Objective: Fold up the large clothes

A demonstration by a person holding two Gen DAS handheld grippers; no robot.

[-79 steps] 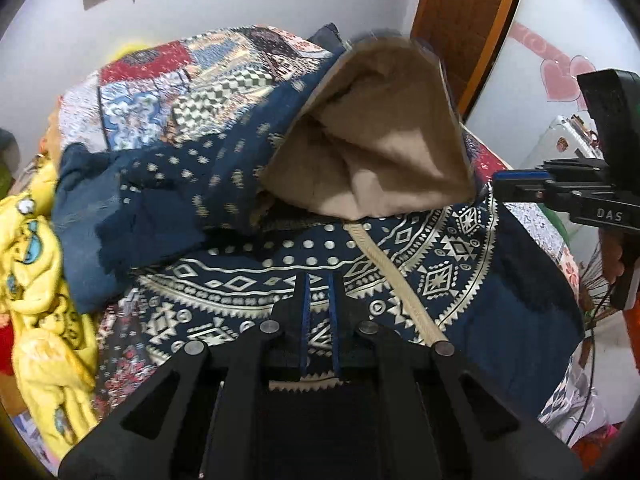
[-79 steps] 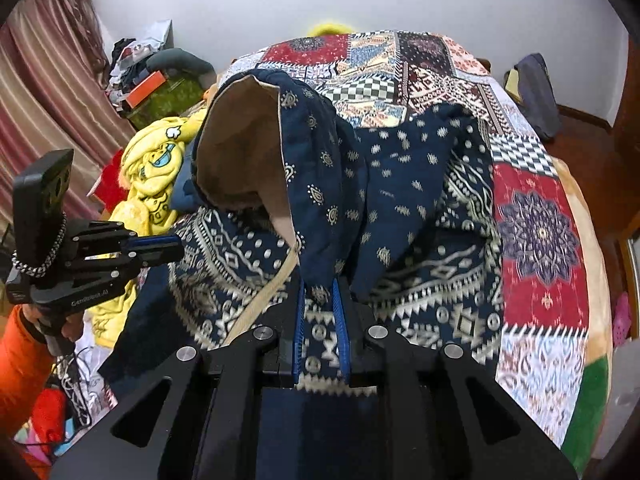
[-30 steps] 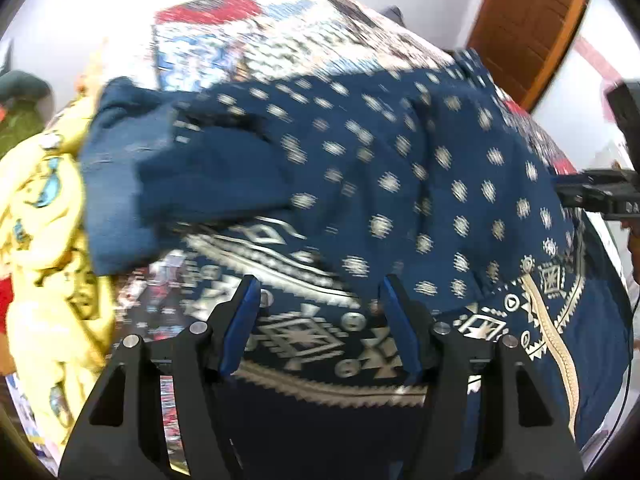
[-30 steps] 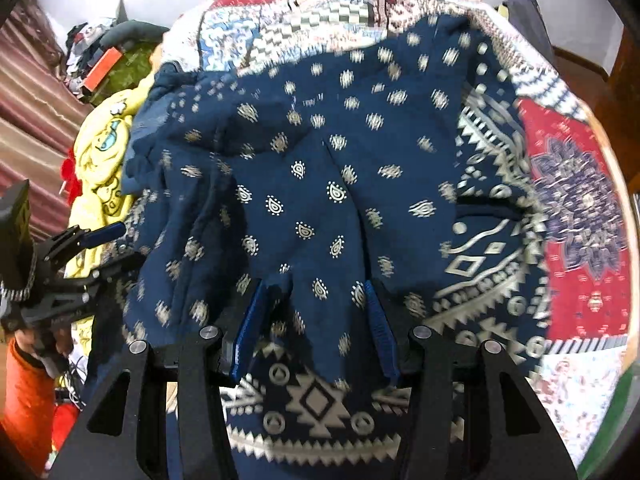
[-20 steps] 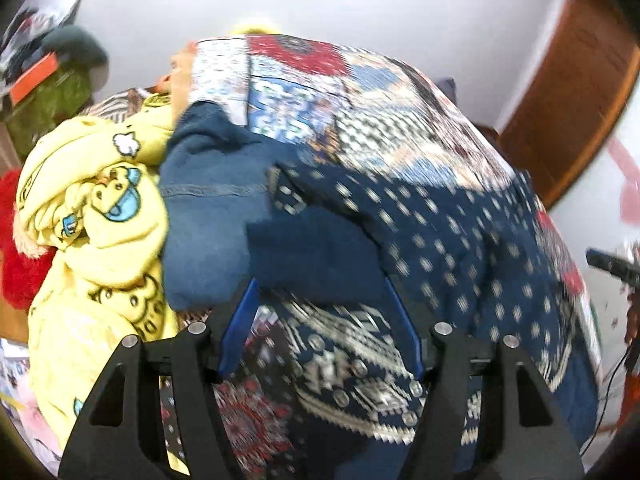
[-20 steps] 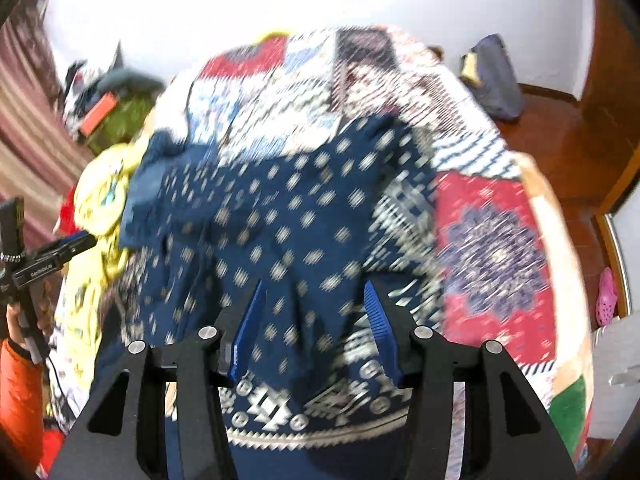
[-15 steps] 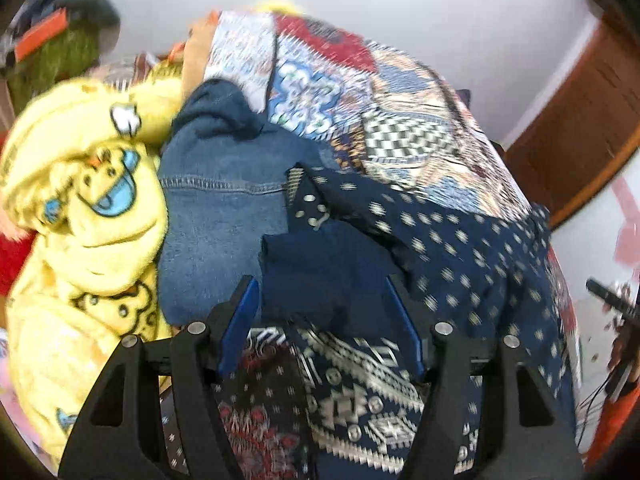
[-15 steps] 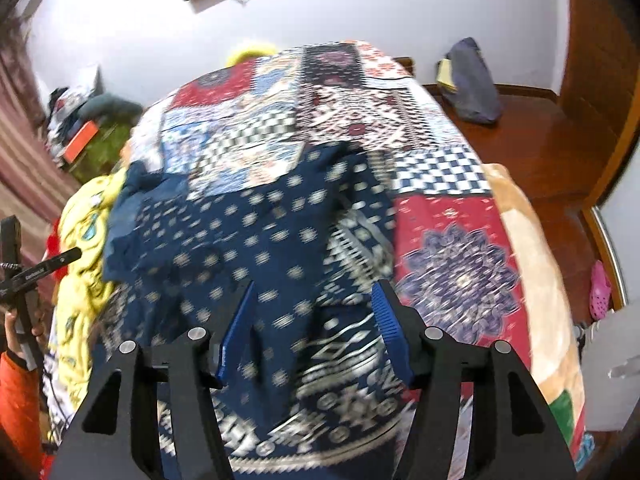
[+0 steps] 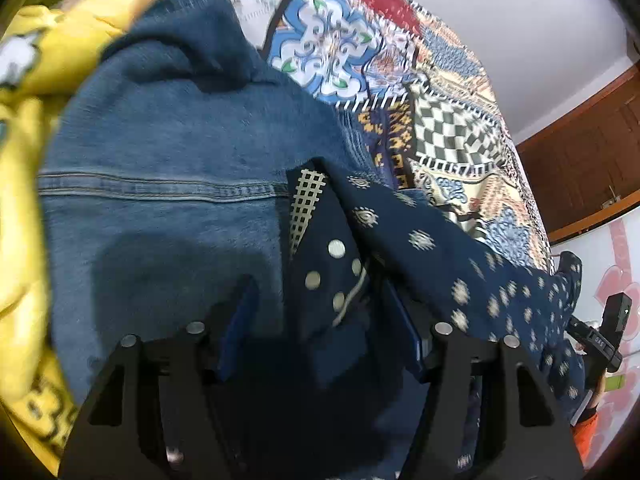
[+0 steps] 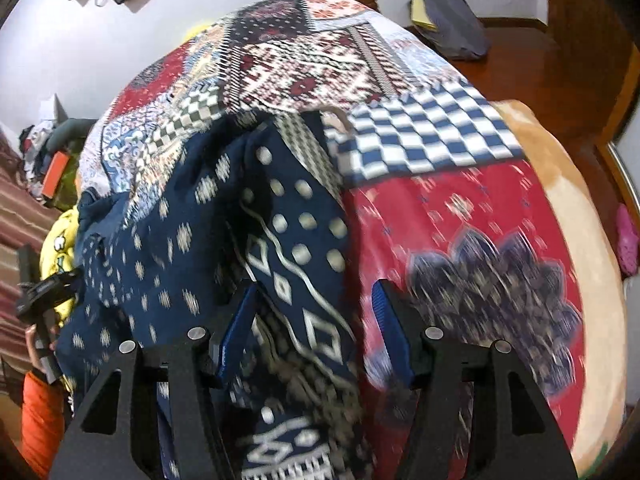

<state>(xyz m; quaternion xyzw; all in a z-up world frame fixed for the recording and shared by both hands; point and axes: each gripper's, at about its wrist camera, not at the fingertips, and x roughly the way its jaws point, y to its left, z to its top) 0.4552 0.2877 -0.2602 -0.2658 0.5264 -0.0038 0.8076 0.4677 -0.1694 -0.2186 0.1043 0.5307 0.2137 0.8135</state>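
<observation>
A large navy garment with white patterns [image 10: 192,240] lies folded on the patchwork bedspread [image 10: 460,208]. In the left wrist view its left edge [image 9: 332,264] sits between my open left gripper [image 9: 320,332] fingers, low over the cloth. In the right wrist view my right gripper [image 10: 312,328] is open over the garment's right edge [image 10: 304,264], jaws wide apart, nothing held.
A blue denim garment [image 9: 160,160] and a yellow cartoon blanket [image 9: 24,80] lie left of the navy one. The other gripper shows at far right [image 9: 604,336] and far left [image 10: 44,292]. A wooden door [image 9: 592,152] and floor with a dark bag [image 10: 452,24] lie beyond.
Both grippers let go of the garment's lifted edge, which now lies flat, folded over. Both then opened wide and moved out and down to the garment's left and right edges.
</observation>
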